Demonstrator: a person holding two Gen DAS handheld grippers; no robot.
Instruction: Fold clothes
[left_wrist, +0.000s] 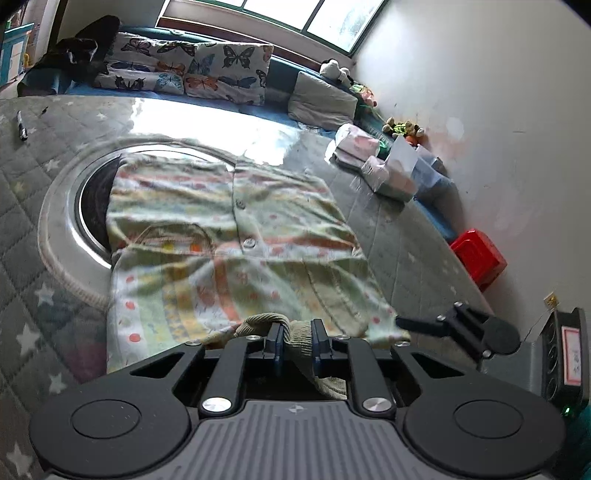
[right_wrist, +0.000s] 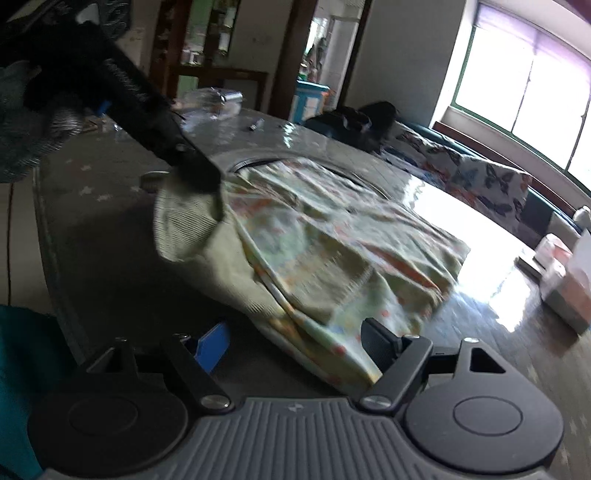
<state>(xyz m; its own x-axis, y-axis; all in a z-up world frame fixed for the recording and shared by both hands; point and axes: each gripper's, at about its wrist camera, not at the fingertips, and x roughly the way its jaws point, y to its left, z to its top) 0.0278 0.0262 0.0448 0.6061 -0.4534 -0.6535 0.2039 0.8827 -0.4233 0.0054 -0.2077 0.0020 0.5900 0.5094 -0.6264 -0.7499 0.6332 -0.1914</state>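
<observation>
Shirt (left_wrist: 236, 236) lies lengthwise across grey star-quilted table (left_wrist: 29, 192), collar toward the window; left gripper (left_wrist: 297, 341) pinches its ribbed cuff, right gripper (right_wrist: 295, 343) gapes.

txt: none legible | device label (left_wrist: 572, 354): too blurred to read

Left gripper (left_wrist: 298, 341) sits at bottom centre of the left wrist view, angled down, jaws nearly closed and pinching a ribbed cuff (left_wrist: 301, 338) between the pads. In the right wrist view it reaches in from upper left. Right gripper (right_wrist: 295, 347) at bottom centre of its own view, also tilted down, jaws spread wide, nothing clamped.
</observation>
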